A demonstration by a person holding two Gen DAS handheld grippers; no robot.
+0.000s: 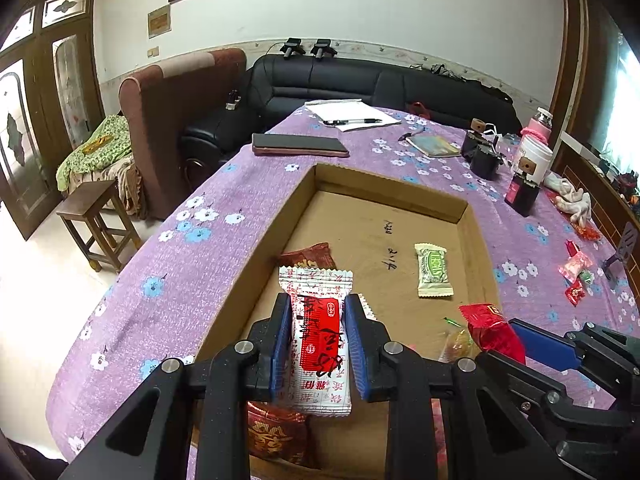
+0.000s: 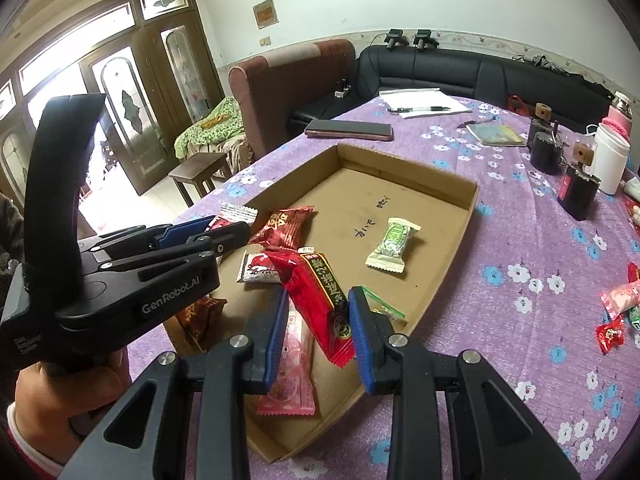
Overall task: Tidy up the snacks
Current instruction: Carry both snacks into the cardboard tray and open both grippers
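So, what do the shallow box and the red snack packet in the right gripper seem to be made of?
Shallow box: plain brown cardboard, matte; folded walls and ink handwriting show. Red snack packet: probably thin plastic film, glossy; it has highlights, creases and a crimped, serrated end.

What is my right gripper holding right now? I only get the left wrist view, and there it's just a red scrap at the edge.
Observer: The right gripper is shut on a long red packet with a dark green printed strip along one side.
Operator: Anything underneath it?
Observer: Yes, a long pink packet lies flat in the cardboard box, directly below the pads.
Operator: Anything else in the box I may be missing?
Observer: A small white packet with red print lies on the box floor, just left of the red packet's far end.
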